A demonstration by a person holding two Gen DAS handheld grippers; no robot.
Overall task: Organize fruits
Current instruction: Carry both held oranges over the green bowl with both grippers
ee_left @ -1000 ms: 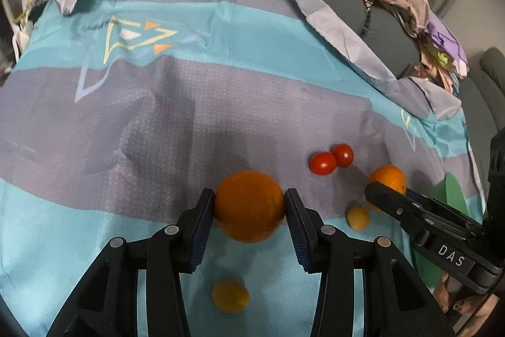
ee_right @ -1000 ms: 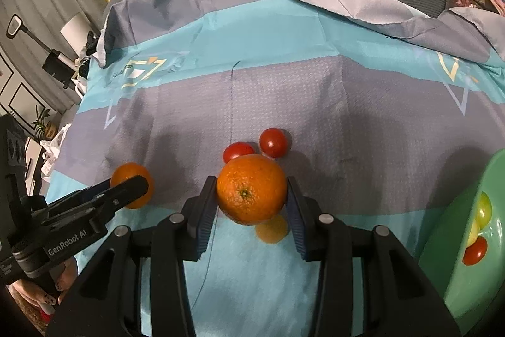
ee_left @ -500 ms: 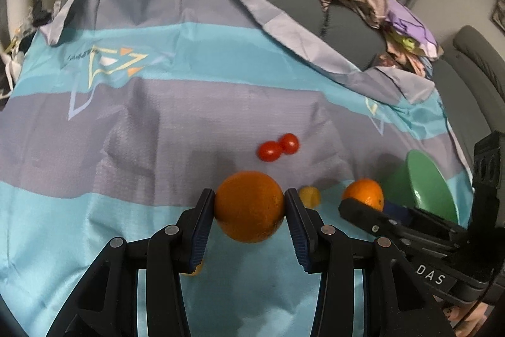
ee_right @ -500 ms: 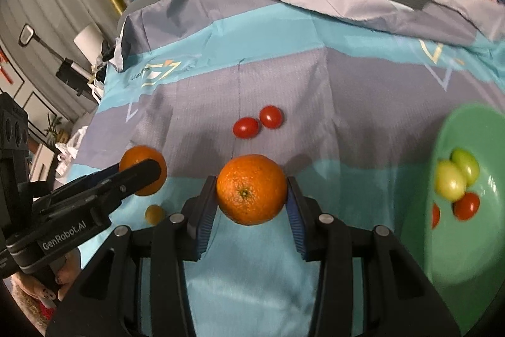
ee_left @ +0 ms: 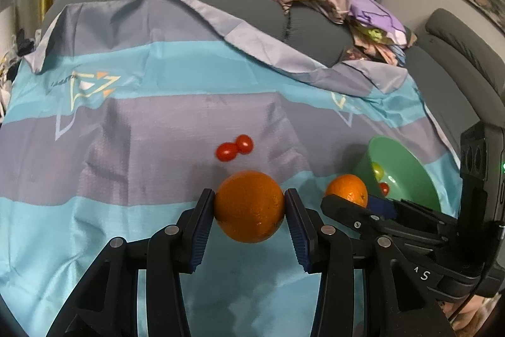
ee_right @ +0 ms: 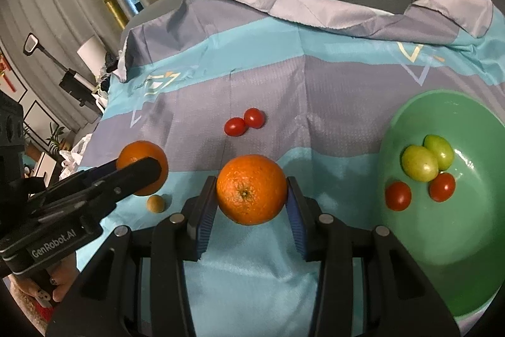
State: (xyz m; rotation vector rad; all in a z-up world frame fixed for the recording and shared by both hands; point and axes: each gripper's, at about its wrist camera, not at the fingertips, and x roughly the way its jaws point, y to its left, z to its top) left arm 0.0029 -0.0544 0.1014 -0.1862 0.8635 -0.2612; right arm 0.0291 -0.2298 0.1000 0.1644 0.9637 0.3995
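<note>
A striped teal and grey sheet (ee_right: 284, 90) covers the surface; on it lie two red tomatoes (ee_right: 244, 122) touching on the grey band, a small tan fruit (ee_right: 155, 204) on the teal, and a green bowl (ee_right: 473, 242) at the right.

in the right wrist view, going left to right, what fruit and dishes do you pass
Orange in the left tool → small yellow fruit → two red tomatoes on the cloth → orange in the right tool → green bowl.
</note>
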